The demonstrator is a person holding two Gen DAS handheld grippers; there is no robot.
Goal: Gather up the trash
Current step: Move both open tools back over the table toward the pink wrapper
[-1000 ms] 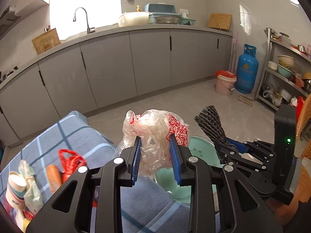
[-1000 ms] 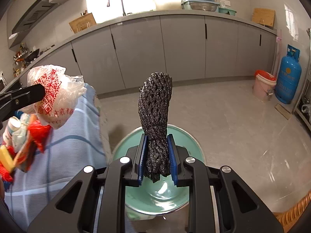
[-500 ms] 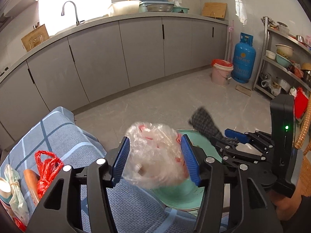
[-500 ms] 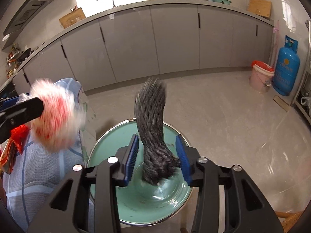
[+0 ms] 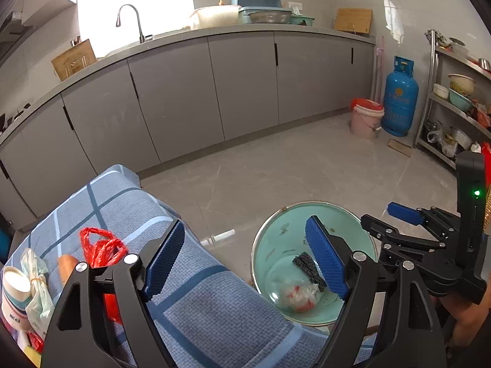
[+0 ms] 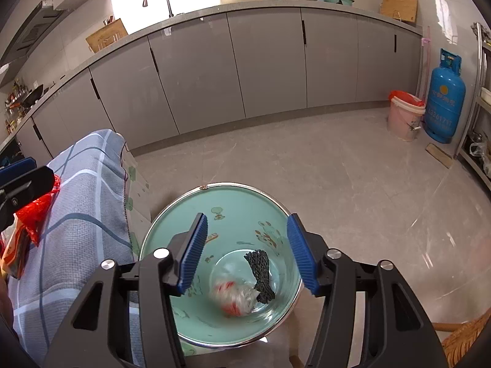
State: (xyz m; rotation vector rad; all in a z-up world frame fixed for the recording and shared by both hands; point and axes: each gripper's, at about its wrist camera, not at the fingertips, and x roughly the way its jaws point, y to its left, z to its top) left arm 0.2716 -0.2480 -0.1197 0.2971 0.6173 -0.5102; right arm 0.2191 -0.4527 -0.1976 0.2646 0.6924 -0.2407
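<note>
Right wrist view: right gripper [image 6: 247, 250] hangs over the bin [image 6: 172, 230], fingers spread and empty. Bag [image 6: 234, 299] and mesh [image 6: 260, 271] lie at the bin's bottom. Left gripper [image 5: 245, 257] is likewise spread and empty beside the bin. At its 9 o'clock, red bag [image 5: 102, 250] and cup [image 5: 15, 291] wait on the table [image 5: 214, 312]. Swing left, drop low over the red bag, and pinch its bunched handles.

Home kitchen. Grey cabinets [image 5: 245, 86] under a long counter with a tap [image 5: 132, 20]. Blue gas cylinder [image 6: 445, 98] by the wall, shelves of bowls [image 5: 460, 92]
</note>
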